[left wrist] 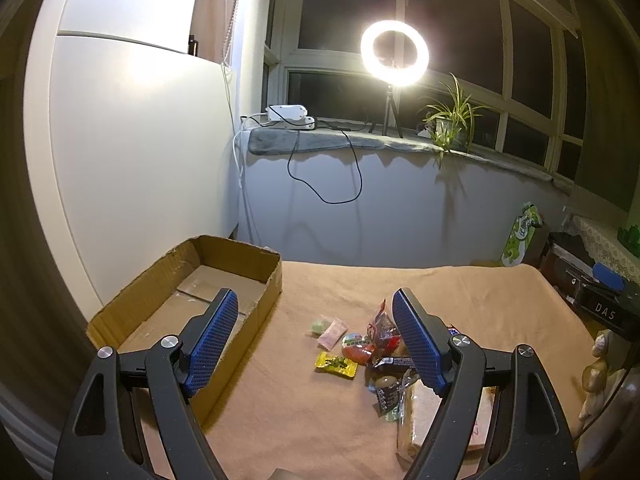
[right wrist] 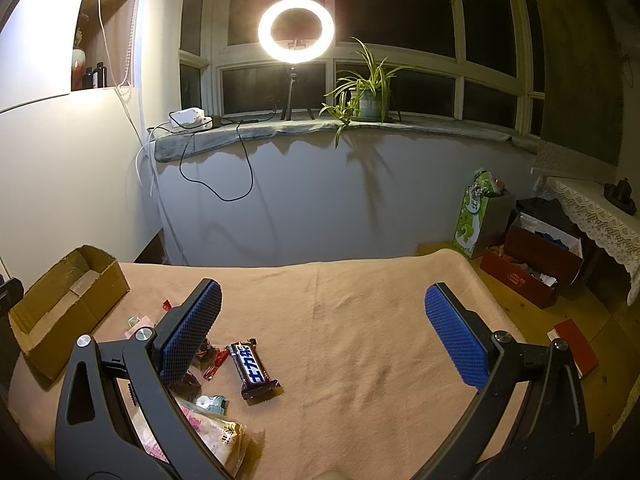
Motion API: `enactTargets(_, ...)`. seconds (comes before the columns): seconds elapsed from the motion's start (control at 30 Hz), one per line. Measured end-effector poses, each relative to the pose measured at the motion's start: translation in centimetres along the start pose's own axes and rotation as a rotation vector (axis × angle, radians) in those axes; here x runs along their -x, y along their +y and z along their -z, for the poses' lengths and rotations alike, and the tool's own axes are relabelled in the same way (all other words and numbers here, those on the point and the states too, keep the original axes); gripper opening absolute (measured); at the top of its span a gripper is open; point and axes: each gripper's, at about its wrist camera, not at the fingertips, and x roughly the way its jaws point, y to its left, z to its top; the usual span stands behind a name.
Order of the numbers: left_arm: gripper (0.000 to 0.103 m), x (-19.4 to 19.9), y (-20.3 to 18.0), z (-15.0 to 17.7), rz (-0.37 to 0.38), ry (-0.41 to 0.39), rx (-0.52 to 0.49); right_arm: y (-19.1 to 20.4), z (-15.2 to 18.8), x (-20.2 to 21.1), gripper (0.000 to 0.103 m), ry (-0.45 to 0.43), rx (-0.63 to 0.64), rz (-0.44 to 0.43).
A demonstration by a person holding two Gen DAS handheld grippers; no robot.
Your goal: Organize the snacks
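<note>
Tan blanket (right wrist: 360, 340): left tool (left wrist: 314, 320) spread over snacks (left wrist: 356, 350); right tool (right wrist: 322, 316) spread (both empty), level.

A lived-in room at home, at night. At 12 o'clock a ring light (right wrist: 296, 31) and potted spider plant (right wrist: 366, 92) stand on the windowsill (right wrist: 304, 128) under dark panes; at 3 o'clock a lace-covered side table (right wrist: 592, 208) stands above boxes of clutter (right wrist: 536, 264) on the wooden floor (right wrist: 616, 336).

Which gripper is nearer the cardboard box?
Left. The left gripper hovers open at the cardboard box's near edge; the right gripper, also open, sits well off to its right.
</note>
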Motion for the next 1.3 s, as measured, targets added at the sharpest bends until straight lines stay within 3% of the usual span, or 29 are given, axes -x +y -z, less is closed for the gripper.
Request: enactTargets(1.3, 0.08, -0.11, -0.54, 0.0, -0.017, 0.008, -0.032, 0.43, 0.44, -0.36, 0.103, 0.019, -0.002, -0.021)
